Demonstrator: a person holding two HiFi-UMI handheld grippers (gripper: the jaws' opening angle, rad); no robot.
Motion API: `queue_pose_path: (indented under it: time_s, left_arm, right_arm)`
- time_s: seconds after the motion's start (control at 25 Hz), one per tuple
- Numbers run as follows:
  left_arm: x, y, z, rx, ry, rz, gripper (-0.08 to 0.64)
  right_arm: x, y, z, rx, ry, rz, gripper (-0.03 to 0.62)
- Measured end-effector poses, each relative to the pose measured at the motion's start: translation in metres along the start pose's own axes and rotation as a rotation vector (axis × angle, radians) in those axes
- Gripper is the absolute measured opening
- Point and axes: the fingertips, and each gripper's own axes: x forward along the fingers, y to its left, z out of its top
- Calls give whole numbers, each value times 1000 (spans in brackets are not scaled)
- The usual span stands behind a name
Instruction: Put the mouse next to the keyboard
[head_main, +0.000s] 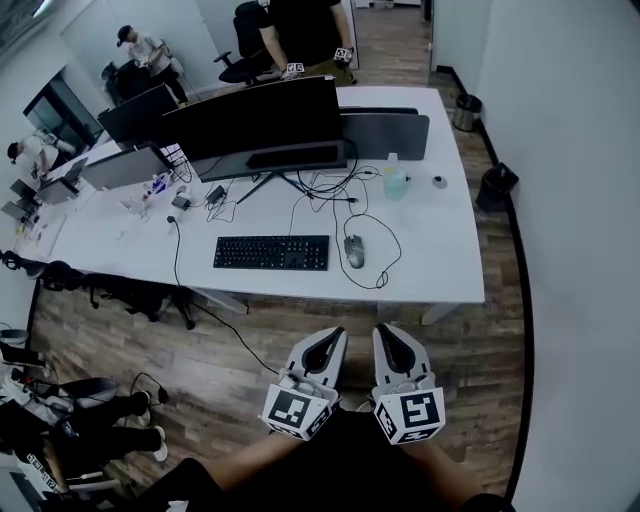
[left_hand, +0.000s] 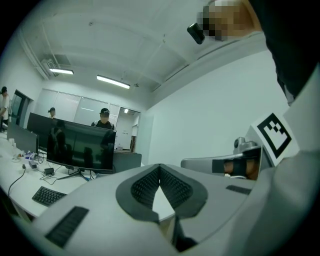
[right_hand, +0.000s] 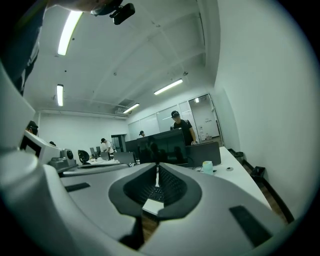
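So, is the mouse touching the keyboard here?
Apart. The head view shows a strip of bare white table between the mouse and the right end of the keyboard.

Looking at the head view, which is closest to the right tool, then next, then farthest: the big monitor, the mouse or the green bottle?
From the right tool:
1. Mouse, on the near part of the desk, right of the keyboard.
2. Green bottle, farther back.
3. Big monitor, at the back, leftward.
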Motion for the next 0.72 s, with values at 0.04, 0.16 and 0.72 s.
queue_pose_path:
  time_s: [0.04,0.16,0.72]
  left_arm:
    - [-5,-6,0,2,2,1,3]
    - [-22,-18,-2,-5,13,7,3]
    - [-64,-15,30,-1,-76,-70,3]
  right_arm:
    - [-6,3,-1,-9,-4,1,29]
    - [-22,10,-1,-35,-11,-9,26]
    - [-53,61,16,-145,-7,-91,18]
